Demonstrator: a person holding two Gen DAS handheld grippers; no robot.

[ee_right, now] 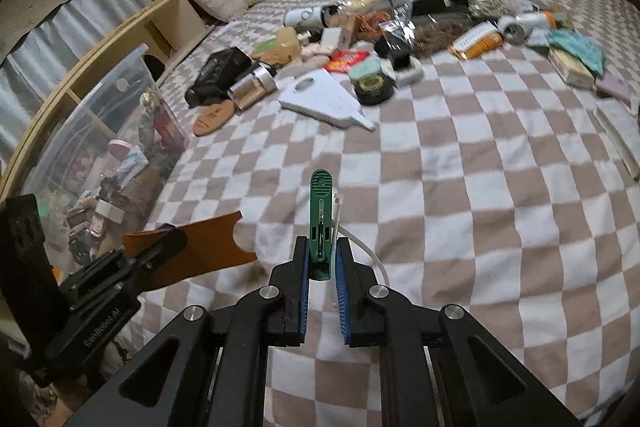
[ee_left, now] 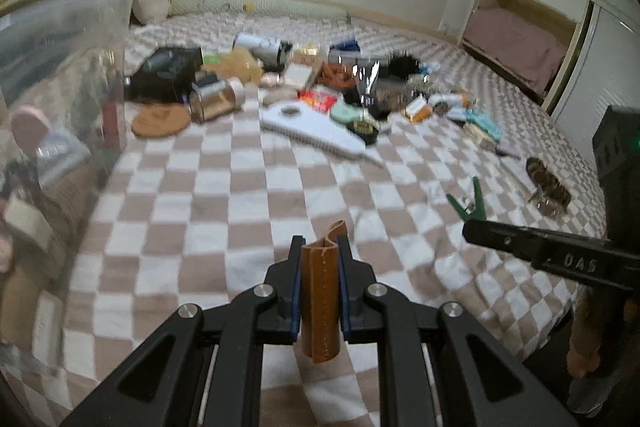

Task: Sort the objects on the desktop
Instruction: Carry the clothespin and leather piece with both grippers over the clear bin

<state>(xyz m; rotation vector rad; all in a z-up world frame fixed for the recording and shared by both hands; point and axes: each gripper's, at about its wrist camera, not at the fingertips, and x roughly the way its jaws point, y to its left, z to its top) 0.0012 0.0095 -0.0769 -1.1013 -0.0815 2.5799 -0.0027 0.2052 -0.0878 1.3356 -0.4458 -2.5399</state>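
My left gripper (ee_left: 320, 247) is shut on a brown leather sleeve (ee_left: 320, 299), held above the checkered blanket (ee_left: 224, 187). The sleeve also shows in the right wrist view (ee_right: 196, 251), with the left gripper (ee_right: 160, 247) at lower left. My right gripper (ee_right: 322, 247) is shut on a green clothes peg (ee_right: 321, 215), which points forward between the pads. In the left wrist view the peg (ee_left: 470, 205) and the right gripper's finger (ee_left: 520, 241) show at right. A pile of mixed desktop objects (ee_left: 320, 83) lies farther back on the blanket.
A clear plastic storage bin (ee_left: 56, 115) with several items inside stands at left; it also shows in the right wrist view (ee_right: 100, 131). A white triangular board (ee_right: 324, 103), a metal jar (ee_right: 252, 87), a round cork coaster (ee_left: 160, 121) and a leopard hair clip (ee_left: 548, 183) lie about.
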